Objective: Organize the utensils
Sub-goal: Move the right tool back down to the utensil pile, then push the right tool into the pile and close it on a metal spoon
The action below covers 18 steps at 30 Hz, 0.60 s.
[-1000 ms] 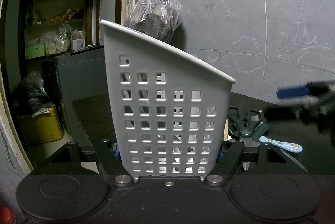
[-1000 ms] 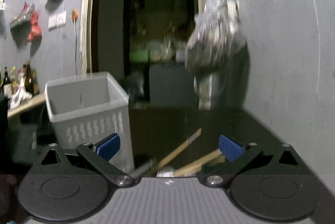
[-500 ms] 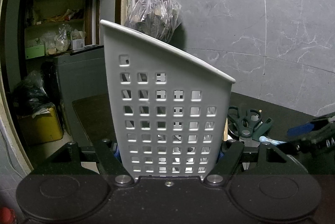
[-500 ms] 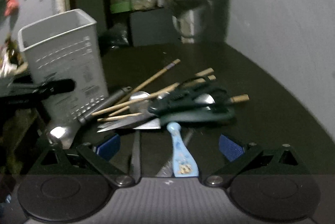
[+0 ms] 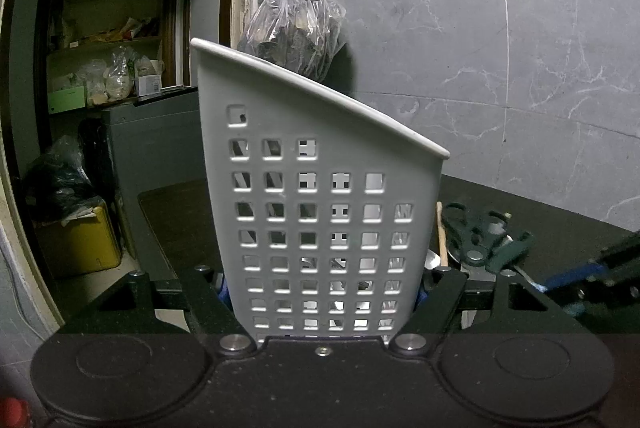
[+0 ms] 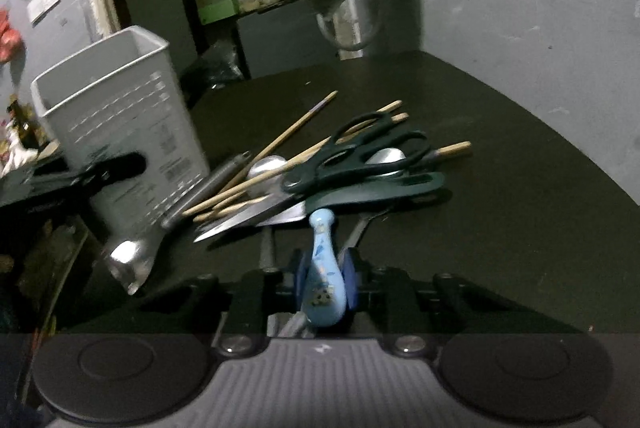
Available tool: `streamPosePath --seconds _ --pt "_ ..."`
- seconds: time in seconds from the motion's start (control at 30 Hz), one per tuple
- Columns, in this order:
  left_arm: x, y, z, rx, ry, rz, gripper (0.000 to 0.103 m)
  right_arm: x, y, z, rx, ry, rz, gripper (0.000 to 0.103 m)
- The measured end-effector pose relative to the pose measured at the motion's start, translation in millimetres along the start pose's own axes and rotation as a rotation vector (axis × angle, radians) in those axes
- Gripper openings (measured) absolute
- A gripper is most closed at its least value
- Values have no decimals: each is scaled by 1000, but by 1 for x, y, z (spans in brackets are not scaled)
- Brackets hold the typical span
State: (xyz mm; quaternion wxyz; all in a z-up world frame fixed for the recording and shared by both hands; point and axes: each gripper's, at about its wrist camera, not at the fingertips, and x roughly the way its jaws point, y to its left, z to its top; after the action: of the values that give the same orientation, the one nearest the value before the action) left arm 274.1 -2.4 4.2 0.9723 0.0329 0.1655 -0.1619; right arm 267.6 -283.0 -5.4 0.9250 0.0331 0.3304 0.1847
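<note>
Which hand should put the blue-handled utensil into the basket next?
Right. Its tongs are closing around the blue handle, already between the pads. The left tongs are busy clamping the white basket, steadying it beside the pile.

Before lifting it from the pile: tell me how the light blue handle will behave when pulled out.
The light blue handle looks rigid, so it should not flex. Its glossy, rounded surface may slip between the right claw pads as they close. Its far end lies under the scissors, so pulling will probably drag them.
</note>
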Motion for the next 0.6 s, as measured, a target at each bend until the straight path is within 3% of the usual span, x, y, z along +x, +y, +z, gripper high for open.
streamPosePath --seconds 0.23,0.43,0.6 --pt "1 -1 0 0 1 1 76 -9 20 -6 -55 33 75 33" --pt "1 -2 0 0 -1 2 76 -6 4 -1 -17 3 -23 37" --pt "2 -2 -1 1 5 1 76 5 -9 4 -11 -22 -54 42"
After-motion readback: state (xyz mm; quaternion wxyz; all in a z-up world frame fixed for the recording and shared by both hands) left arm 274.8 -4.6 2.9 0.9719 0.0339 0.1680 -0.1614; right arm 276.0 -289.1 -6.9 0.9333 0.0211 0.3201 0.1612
